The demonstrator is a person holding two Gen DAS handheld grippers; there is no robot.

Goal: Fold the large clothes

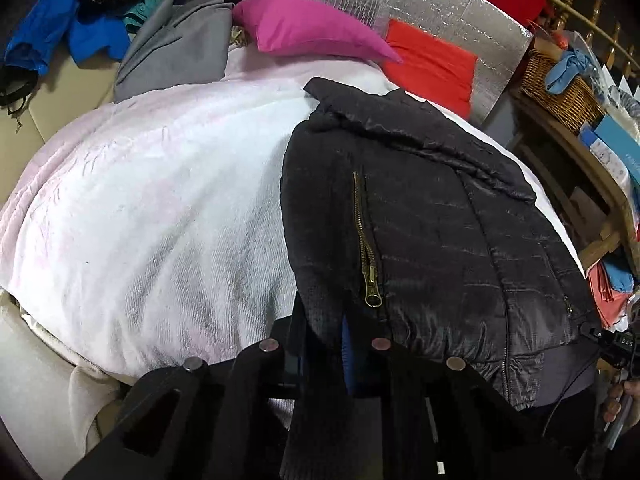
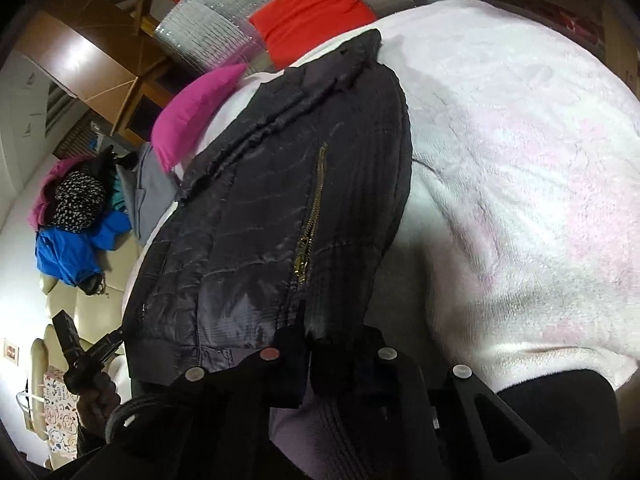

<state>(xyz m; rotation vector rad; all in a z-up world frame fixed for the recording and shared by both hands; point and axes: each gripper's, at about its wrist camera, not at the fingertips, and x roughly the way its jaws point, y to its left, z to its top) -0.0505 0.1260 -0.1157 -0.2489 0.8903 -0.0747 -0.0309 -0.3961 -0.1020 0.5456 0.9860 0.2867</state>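
A pale pink blanket (image 1: 140, 200) covers the bed; on it lies a black quilted jacket (image 1: 420, 220) with a brass zipper (image 1: 366, 240), near a magenta pillow (image 1: 304, 28) and a red cushion (image 1: 432, 64). The left gripper (image 1: 324, 332) and the right gripper (image 2: 316, 332) each clamp the jacket's near hem

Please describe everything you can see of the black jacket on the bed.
The black jacket is quilted, with a slightly shiny shell, a ribbed hem and a brass zipper that is closed. It lies folded lengthwise on the white blanket, collar toward the pillows. At its near hem, the left hand-held gripper and the right hand-held gripper each pinch the fabric.
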